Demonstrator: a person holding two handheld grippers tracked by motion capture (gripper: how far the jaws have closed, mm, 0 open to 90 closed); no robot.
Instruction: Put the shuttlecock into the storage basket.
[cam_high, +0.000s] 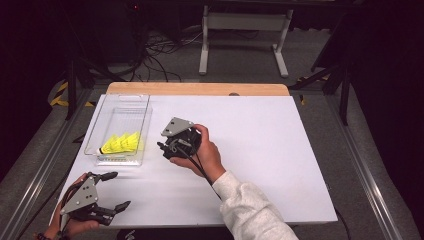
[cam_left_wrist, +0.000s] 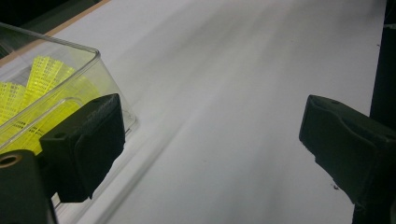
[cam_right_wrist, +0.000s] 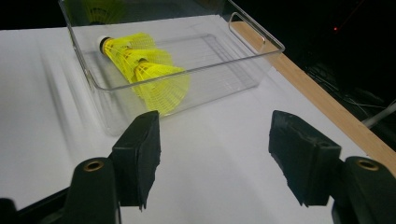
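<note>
White sheeting covers the counter (cam_high: 260, 150), its wooden far edge bare, in a dark room with cables on the floor behind. At the near left corner the left hand-held gripper (cam_high: 114, 190) hovers with its jaws spread wide and nothing between them; from its own view those jaws frame bare white surface, with the corner of the clear plastic bin (cam_left_wrist: 93, 58) just beside one of them. Near the middle of the counter, the right hand-held gripper (cam_high: 162, 146) is aimed at the bin; its own view shows its jaws parted and empty, the bin a short way ahead of them. The yellow shuttlecocks (cam_right_wrist: 144, 70) lie on their sides inside the bin (cam_right_wrist: 261, 44), nested one into the next in a short row. In the high view they sit at the bin's near end, long axis roughly crosswise to the bin (cam_high: 118, 102), the cork tip (cam_high: 101, 149) pointing toward the counter's left edge and the open skirts (cam_high: 134, 142) flaring right. In the right gripper view the skirt of the nearest one presses close to the bin's clear wall. The far half of the bin holds nothing else.
</note>
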